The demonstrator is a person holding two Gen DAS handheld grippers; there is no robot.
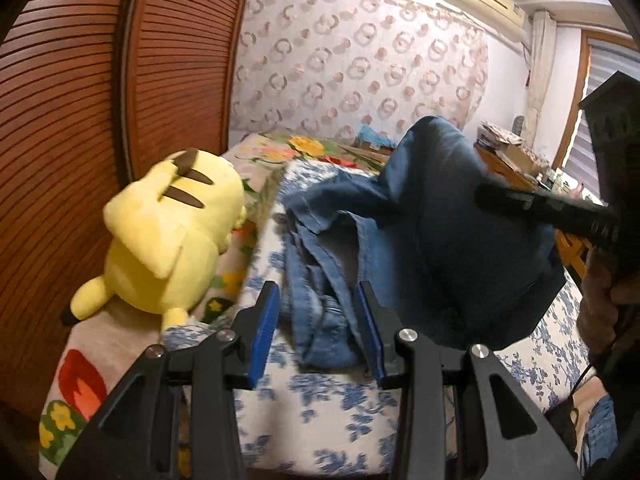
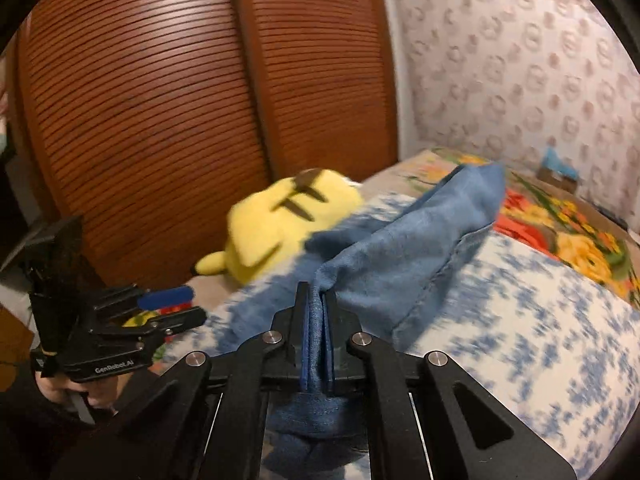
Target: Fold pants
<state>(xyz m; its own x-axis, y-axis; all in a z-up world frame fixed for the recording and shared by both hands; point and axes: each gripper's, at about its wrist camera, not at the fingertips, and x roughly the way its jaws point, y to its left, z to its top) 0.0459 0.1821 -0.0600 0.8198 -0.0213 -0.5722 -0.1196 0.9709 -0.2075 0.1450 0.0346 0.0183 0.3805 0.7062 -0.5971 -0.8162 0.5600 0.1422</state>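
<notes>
Right gripper [image 2: 318, 312] pinches a fold of soft denim jeans [image 2: 404, 248], lifted off the floral bedspread [image 2: 540, 320]; left gripper [image 1: 318, 312] spread, empty, near a plush Pikachu [image 1: 172, 236].

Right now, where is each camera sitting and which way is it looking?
Left wrist: sits on the open left gripper, looking along its fingers over the jeans toward the patterned wall; the right gripper lifts a pant leg at right.

Right wrist: sits on the right gripper, shut on the jeans, facing the wooden wardrobe; the left gripper and a hand show at left.

Both views share the jeans, yellow plush toy, wardrobe and blue-flowered bed cover.
</notes>
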